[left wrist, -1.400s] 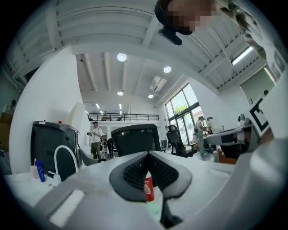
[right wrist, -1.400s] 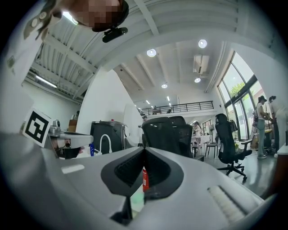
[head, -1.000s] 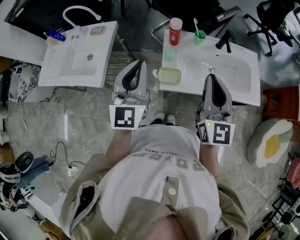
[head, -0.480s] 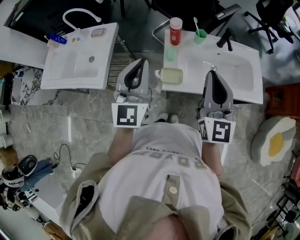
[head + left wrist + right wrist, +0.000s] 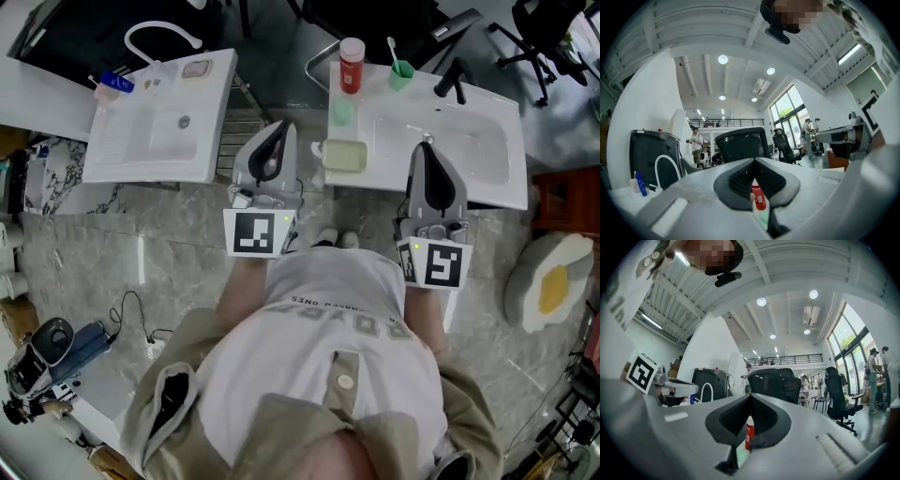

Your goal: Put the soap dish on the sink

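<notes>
Hovering level before the sinks, the left tongs [image 5: 277,127] and the right tongs [image 5: 425,143] are both sitting fully closed, gripping nothing. The soap dish [image 5: 344,155] is lying on the front left corner of the right-hand sink [image 5: 380,175], between the two tongs. A red bottle [image 5: 352,64], green cup [image 5: 400,73] and black tap [image 5: 448,80] are standing along its back edge.

The right sink [image 5: 487,127] and the left sink [image 5: 131,141] look smooth, glossy white like glazed ceramic, the pale green soap dish [image 5: 344,156] like soft-sheened plastic, and the grey veined floor [image 5: 94,253] like polished stone.
</notes>
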A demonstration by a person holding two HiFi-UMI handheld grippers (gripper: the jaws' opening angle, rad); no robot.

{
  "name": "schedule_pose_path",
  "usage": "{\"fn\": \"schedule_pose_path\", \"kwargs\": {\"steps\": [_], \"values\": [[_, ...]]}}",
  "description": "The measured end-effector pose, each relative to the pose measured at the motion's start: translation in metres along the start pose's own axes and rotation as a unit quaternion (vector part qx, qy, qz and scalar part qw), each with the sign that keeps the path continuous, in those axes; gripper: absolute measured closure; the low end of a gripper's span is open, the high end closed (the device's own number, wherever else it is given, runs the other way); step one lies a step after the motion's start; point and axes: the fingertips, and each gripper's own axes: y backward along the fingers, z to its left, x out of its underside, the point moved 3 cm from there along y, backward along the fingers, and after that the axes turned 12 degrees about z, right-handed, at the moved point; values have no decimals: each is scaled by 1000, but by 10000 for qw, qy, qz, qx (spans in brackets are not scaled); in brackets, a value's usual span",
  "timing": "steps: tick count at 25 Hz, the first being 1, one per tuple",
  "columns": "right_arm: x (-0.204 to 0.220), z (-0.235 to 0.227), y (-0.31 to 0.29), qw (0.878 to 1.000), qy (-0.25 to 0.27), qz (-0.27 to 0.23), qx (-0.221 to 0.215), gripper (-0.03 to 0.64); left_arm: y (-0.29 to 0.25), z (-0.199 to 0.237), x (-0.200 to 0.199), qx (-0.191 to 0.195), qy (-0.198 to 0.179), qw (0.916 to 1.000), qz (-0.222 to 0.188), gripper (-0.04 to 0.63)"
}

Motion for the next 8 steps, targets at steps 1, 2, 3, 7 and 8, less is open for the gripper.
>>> {"fn": "schedule_pose_path", "kwargs": {"steps": [1, 2, 3, 7, 8], "values": [[0, 0, 0, 10000, -1, 11, -5, 615, 0, 0, 1, 0, 3, 10000, 23, 588], [0, -1, -1, 10000, -6, 22, -13, 615, -1, 0, 1, -2, 14, 10000, 43, 588], [1, -1, -1, 10000, -11, 30, -20, 615, -1, 0, 2, -7, 28, 10000, 57, 588], [0, -1, -2, 10000, -7, 28, -41, 617, -3, 2, 2, -22, 45, 10000, 70, 588], [0, -1, -3, 10000, -5, 24, -44, 615, -3, 3, 2, -26, 48, 10000, 74, 588]]}}
